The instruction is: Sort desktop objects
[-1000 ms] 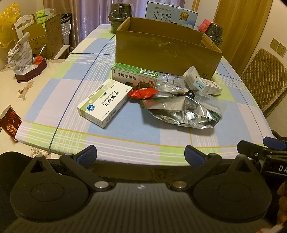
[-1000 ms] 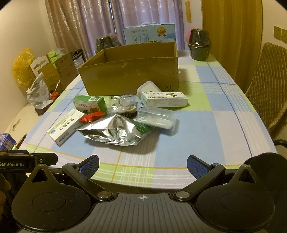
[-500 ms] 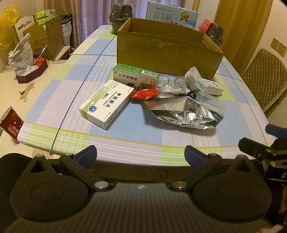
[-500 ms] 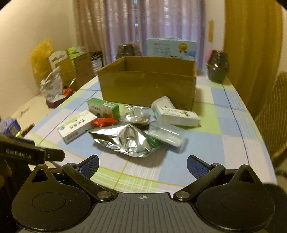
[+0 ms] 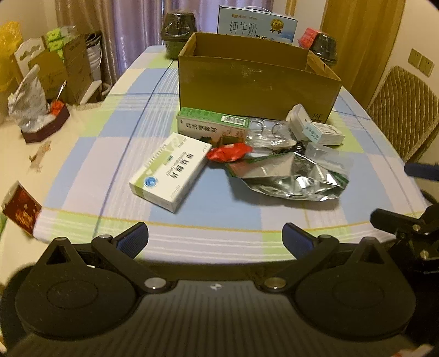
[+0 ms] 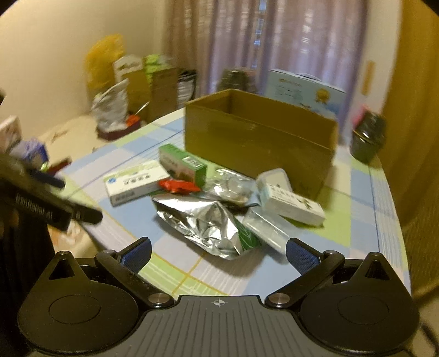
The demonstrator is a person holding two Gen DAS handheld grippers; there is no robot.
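A pile of small items lies in front of an open cardboard box on the checked tablecloth. Nearest is a white medicine box. Behind it stand a green box and a red wrapper. A crumpled silver foil bag, a clear plastic case and a long white box lie to the right. My left gripper and right gripper both hang open over the near table edge, holding nothing.
A milk carton and dark jars stand behind the cardboard box. A wicker chair sits at the right. A side table at the left holds a foil bag and cartons. The other gripper shows at the left edge.
The right gripper has swung rightward around the table and moved closer, so the pile now sits nearer its fingers. The left gripper has edged forward. Both stay open.
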